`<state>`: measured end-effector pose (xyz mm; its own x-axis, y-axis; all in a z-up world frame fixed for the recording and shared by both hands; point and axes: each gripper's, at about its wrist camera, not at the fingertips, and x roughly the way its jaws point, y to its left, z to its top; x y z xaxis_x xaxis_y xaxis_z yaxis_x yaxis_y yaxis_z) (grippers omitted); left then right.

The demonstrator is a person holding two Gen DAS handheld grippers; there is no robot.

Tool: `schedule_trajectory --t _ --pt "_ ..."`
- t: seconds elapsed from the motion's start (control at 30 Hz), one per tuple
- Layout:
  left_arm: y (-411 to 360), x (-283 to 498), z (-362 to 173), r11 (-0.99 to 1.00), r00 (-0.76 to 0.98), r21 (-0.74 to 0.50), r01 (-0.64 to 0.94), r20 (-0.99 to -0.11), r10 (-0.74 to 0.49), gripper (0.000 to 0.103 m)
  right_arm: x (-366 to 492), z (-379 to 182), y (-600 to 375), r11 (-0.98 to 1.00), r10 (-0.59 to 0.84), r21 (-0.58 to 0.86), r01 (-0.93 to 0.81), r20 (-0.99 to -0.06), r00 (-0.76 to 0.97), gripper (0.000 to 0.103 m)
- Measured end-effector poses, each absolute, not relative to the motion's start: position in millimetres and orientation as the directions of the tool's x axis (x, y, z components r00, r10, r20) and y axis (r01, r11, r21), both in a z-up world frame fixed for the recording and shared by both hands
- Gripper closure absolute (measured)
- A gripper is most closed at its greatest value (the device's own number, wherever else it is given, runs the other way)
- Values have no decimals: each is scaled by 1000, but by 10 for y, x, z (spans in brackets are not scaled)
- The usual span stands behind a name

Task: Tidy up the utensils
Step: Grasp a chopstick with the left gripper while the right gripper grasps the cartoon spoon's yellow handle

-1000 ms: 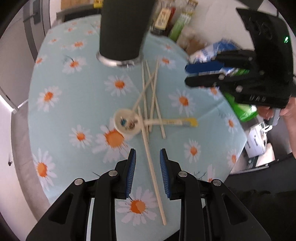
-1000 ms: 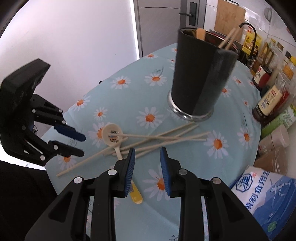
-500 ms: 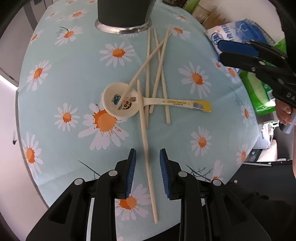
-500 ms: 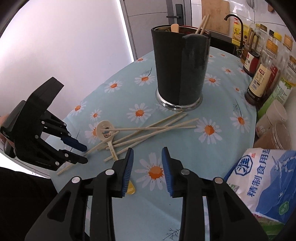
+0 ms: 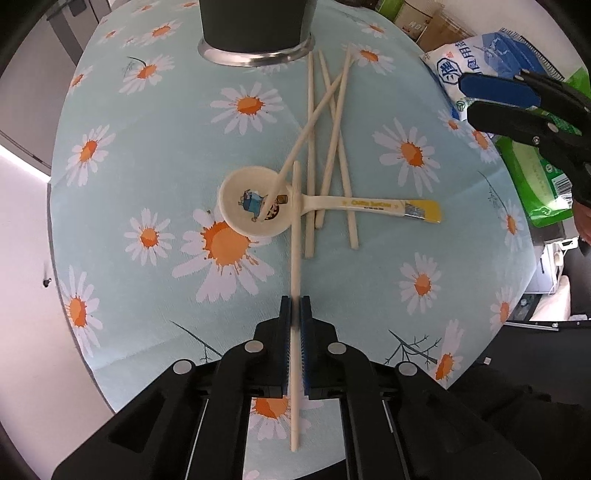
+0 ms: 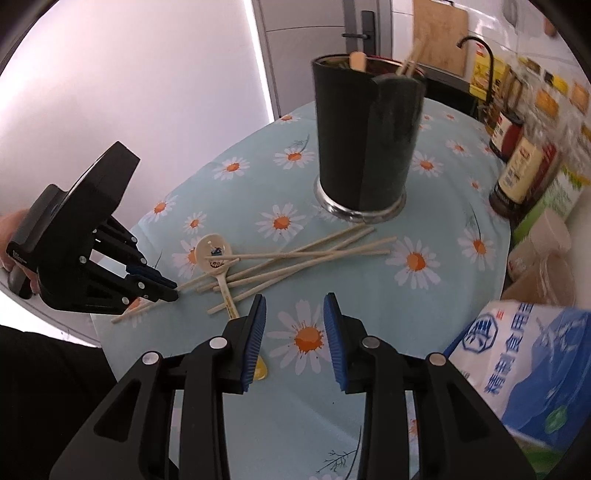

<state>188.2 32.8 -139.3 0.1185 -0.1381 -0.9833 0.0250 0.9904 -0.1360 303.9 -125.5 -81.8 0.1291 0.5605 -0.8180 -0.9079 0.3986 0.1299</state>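
Gripping a single chopstick, our left gripper points straight down at the daisy-print tablecloth, its jaws having just closed so that the blue pads clamp the stick near its near end. We take it low on the shaft, where it lies clear of the others; farther ahead of the jaws the same stick crosses the handle of the cream spoon, beside the bowl, so a grip there would likely disturb the pile. Four more chopsticks lie ahead of the jaws and slightly to their right, crossed over the spoon handle, one with its tip resting in the bowl. Beyond them stands the black utensil holder, which we judge to be the destination; seen from the right wrist it already holds upright sticks.

Our right gripper hangs above the cloth with its jaws apart and nothing between them; the yellow end of the spoon handle lies just under its left finger. We read this as waiting clear of the pile. The salt bag lies to its right, off the working area.
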Motion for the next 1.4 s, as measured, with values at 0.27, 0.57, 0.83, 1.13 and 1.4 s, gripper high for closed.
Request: schedule_trajectory --t 0.27,0.57,0.83,1.13,1.4 --pt "599 1709 -1247 975 205 -220 17 -954 -219 99 3048 -639 -802 323 500 45 -945 -856 130 69" --pt "884 1383 -1041 943 339 -332 -23 -890 -305 99 2940 -667 -104 73 305 -143 -987 -939 158 69" --pt "1125 1222 -1059 909 412 -406 -98 -848 -334 99 2902 -874 141 -44 151 -108 -993 -984 100 69" --pt "1251 1186 -1075 898 424 -425 -115 -838 -342 99 2735 -1316 100 -59 5 40 -997 -999 -41 73" --pt "1240 1195 -1165 897 397 -430 -98 -844 -361 99 2714 -1492 191 -1 -50 122 -993 -991 -121 83"
